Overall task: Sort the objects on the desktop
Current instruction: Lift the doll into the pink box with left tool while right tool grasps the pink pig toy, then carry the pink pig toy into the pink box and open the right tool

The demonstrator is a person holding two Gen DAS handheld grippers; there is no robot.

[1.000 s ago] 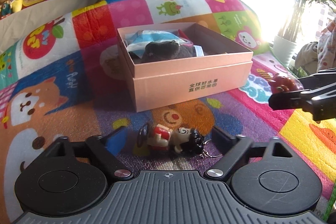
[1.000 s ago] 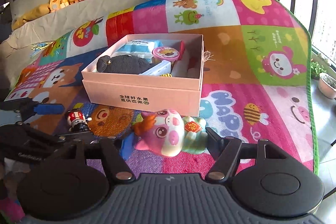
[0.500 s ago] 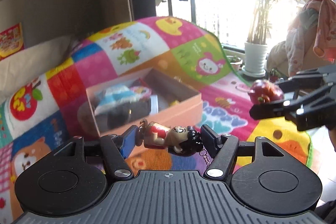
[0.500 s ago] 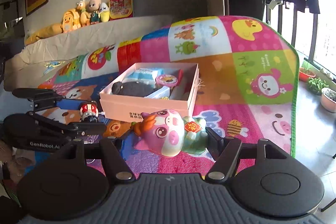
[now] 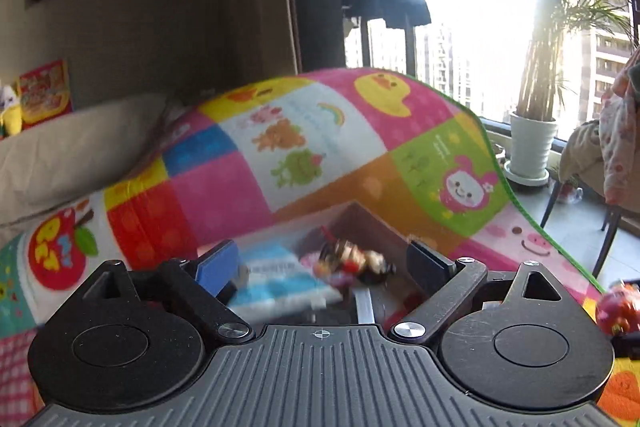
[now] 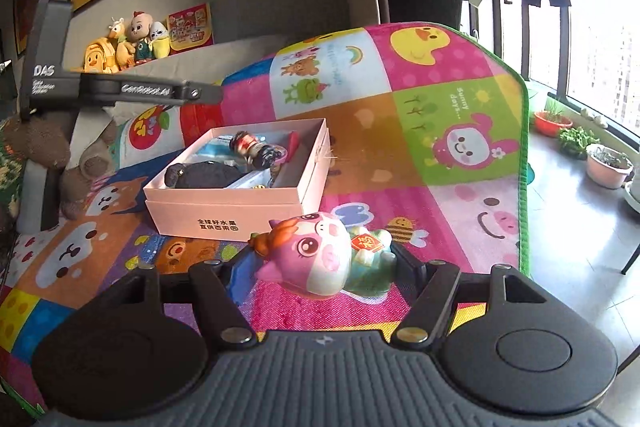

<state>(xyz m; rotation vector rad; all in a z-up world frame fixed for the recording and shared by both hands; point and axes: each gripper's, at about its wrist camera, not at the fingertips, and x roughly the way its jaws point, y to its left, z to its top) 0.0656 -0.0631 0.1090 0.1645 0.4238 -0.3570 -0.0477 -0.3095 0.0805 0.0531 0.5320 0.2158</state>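
My left gripper (image 5: 324,261) is open above the pink box (image 6: 256,203). The small doll figurine (image 5: 354,261) is out of its fingers and blurred over the box's contents; it also shows in the right wrist view (image 6: 256,149), in the box's opening. My right gripper (image 6: 320,263) is shut on a pink pig toy (image 6: 320,257) and holds it above the mat, in front of the box. The box also holds a dark pouch (image 6: 200,175) and a blue-white packet (image 5: 276,279). The left gripper's body (image 6: 120,89) hangs above the box's left side.
The colourful play mat (image 6: 440,147) covers the surface and ends at a green edge on the right. Plush toys (image 6: 132,43) sit on the back ledge. A brown teddy (image 6: 36,147) lies left. Potted plants (image 6: 608,167) stand on the floor by the window.
My left gripper rose over the box and opened, letting go of the doll figurine, which is dropping into the box. My right gripper lifted with the pig toy held.
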